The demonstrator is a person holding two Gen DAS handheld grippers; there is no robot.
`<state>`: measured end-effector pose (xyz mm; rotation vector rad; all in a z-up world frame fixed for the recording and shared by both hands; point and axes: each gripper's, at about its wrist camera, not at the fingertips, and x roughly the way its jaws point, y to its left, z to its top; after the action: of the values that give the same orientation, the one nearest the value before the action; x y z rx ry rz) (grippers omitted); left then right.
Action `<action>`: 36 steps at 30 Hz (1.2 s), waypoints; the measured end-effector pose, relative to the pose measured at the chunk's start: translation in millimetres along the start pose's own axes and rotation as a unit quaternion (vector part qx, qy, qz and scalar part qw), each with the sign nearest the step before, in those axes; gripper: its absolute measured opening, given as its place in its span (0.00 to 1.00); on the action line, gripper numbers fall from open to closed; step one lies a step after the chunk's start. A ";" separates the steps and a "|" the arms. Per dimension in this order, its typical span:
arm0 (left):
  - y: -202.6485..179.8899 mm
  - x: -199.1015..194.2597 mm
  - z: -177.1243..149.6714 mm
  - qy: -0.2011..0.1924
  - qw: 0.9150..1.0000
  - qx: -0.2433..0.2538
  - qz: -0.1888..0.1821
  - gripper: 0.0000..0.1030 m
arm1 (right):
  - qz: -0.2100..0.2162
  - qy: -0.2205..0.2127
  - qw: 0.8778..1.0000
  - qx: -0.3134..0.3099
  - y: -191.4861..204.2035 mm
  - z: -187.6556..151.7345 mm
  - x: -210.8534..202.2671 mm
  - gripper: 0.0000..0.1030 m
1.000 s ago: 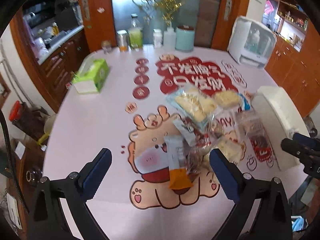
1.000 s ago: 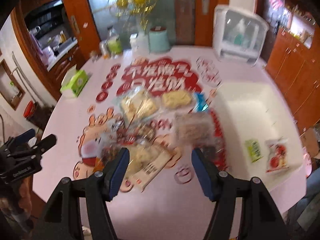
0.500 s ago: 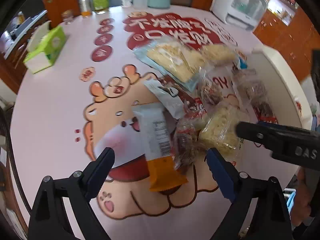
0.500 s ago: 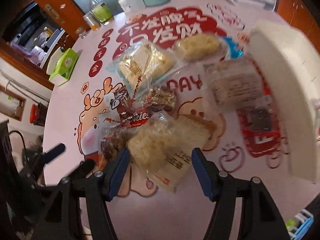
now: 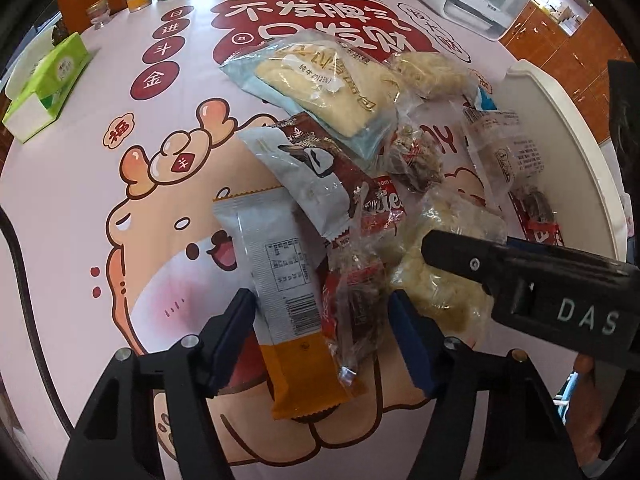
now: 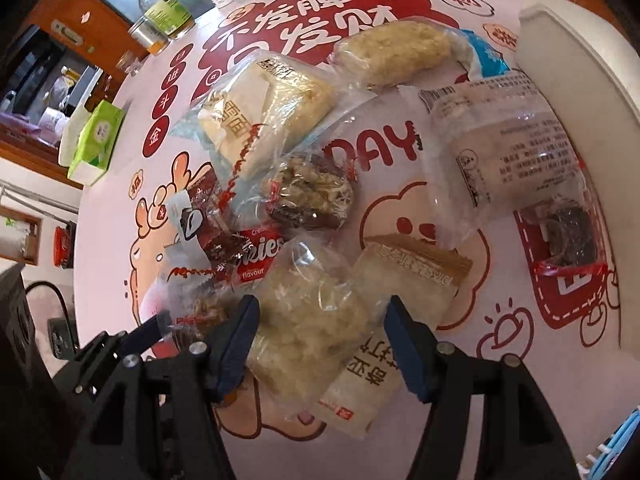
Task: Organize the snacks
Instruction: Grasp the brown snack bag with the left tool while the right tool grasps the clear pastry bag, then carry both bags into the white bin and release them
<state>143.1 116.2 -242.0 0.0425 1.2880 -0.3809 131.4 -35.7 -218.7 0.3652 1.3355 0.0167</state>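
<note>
On the tabletop [image 5: 80,184], over a pink cloth printed with a cartoon animal and red characters, a heap of wrapped snacks lies just beside a white tray [image 5: 560,128], which serves as the landmark from here on. Nearest the tray sits a clear packet with black print [image 6: 508,148] and a dark filling at one end, its edge touching the tray's rim. Further from the tray come a pale noodle-like cake in clear wrap [image 6: 312,316] and a flat white packet with brown characters [image 6: 384,360], partly under it. Beyond those, well away from the tray, lie a red-and-brown cookie packet [image 5: 360,196], a grey packet with an orange end [image 5: 284,300] and a clear wrapper with a dark red snack [image 5: 356,308]. At the far side of the heap from the grippers rest a blue-edged bag of pale bread [image 5: 320,80] and another pale cake [image 6: 396,52]. A green tissue box [image 5: 48,84] stands well apart, on the side of the tabletop opposite the tray.

The left gripper [image 5: 320,340] hangs over the grey packet and the dark red snack; its jaws are closing, with both items between them, the pads not yet pressing. The right gripper [image 6: 320,340], tray side of the left one, has its jaws closing around the pale cake, and I cannot tell whether the pads press it.
</note>
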 end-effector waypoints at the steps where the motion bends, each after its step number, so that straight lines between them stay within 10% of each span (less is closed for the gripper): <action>1: -0.4 0.1 0.6 -0.002 1.000 0.000 0.000 0.62 | 0.004 -0.001 1.000 -0.003 0.5 0.2 -0.4 0.50; 8: -1.8 -14.5 -2.0 -0.033 0.999 0.011 0.002 0.50 | 0.004 -0.021 1.000 -0.023 4.1 -3.6 -6.4 0.44; 10: -5.6 -26.6 -1.3 -0.056 0.998 0.017 -0.006 0.32 | 0.001 -0.031 0.999 -0.028 5.4 -5.4 -11.5 0.42; 19: 0.6 -40.0 -9.4 -0.030 0.998 -0.016 -0.044 0.31 | 0.002 -0.058 0.998 -0.021 -3.8 -13.6 -37.4 0.40; 36: -75.0 -159.5 -0.8 -0.164 0.977 0.084 -0.105 0.31 | -0.027 -0.180 0.983 -0.020 -27.0 -50.2 -155.6 0.40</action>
<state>84.0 86.4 -78.7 -0.0137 0.9329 -0.6512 40.8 -82.8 -88.2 0.2825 0.9857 -0.0651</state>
